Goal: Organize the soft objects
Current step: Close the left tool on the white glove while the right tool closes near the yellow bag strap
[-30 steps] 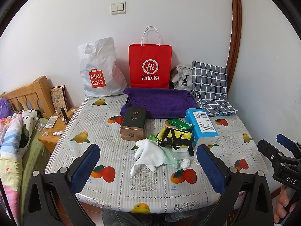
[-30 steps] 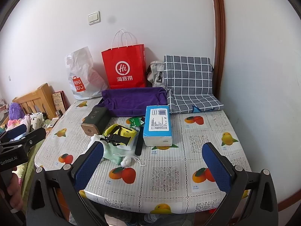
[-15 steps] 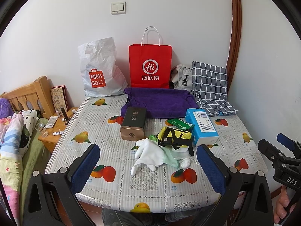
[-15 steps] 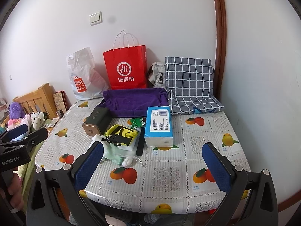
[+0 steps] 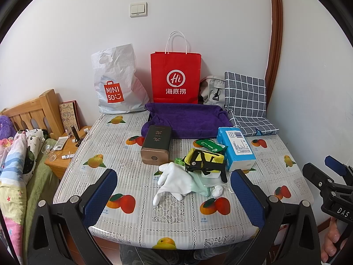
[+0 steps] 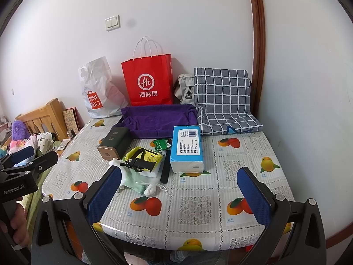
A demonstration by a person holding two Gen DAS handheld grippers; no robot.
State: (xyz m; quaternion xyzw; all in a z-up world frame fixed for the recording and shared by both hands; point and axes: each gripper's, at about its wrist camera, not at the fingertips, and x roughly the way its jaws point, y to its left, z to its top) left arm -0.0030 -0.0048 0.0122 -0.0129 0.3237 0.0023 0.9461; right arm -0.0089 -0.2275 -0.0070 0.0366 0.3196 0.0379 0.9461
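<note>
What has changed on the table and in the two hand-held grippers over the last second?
The right hand-held gripper has shifted slightly, so its view sits a little differently. Nothing was gripped or released. The left hand-held gripper stays open, and the white glove and tissue pack lie unmoved.

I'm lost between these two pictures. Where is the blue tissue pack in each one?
Left wrist view: the blue tissue pack lies right of centre, beside the yellow and black pouch.
Right wrist view: it lies near the centre, just right of that pouch.
Shared landmark: the red paper bag against the wall.
</note>
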